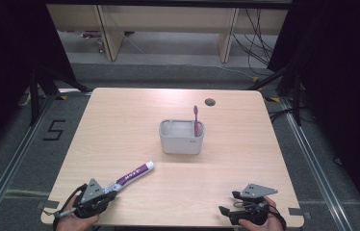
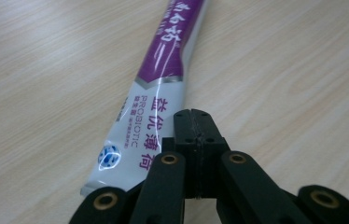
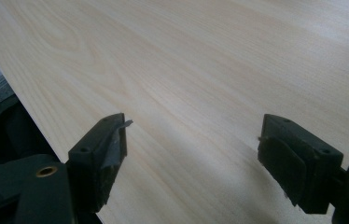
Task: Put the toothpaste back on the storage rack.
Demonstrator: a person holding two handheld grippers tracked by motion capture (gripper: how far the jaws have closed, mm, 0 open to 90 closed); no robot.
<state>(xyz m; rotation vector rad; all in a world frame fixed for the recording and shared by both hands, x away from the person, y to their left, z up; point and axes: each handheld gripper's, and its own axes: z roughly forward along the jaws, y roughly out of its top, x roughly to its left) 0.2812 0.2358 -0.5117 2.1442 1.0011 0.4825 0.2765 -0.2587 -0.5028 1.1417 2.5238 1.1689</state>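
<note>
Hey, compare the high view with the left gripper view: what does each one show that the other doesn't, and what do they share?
High view: a grey holder with a toothbrush standing in it, and the right claw, open. Left gripper view: printed lettering on the toothpaste tube up close, and jaws shut at its flat end; whether they pinch it I cannot tell. Shared: that purple tube, the left claw and the wooden table.
</note>
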